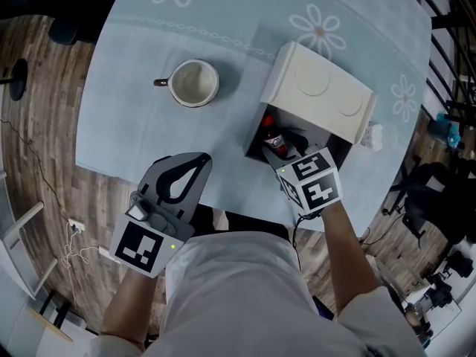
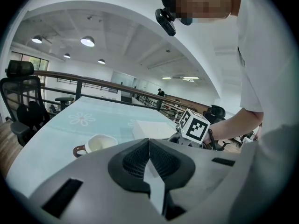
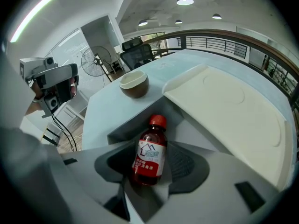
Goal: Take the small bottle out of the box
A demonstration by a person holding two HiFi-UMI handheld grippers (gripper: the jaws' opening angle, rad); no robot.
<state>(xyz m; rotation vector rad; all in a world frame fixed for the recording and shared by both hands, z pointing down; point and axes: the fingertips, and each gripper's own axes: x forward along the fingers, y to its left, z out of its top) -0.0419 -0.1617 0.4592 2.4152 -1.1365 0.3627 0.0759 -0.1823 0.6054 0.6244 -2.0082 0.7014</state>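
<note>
Right gripper [image 3: 153, 146] reaching into open white box [image 1: 320, 95] on right side of desk [image 1: 141, 117]. Fingers spread wide, released. Small red-capped bottle [image 3: 151, 155] lies between them, inside box, not clamped. Left gripper [image 2: 149, 143] at near desk edge, fingers clenched together, nothing between. White cup [image 1: 195, 82] left of box.

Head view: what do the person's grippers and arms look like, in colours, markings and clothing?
Both grippers are light grey plastic, the left gripper and right gripper each with black ribbed pads lining tapering jaws. Each carries a white cube printed with black square markers. The person wears a white short-sleeved shirt; forearms are bare.
</note>
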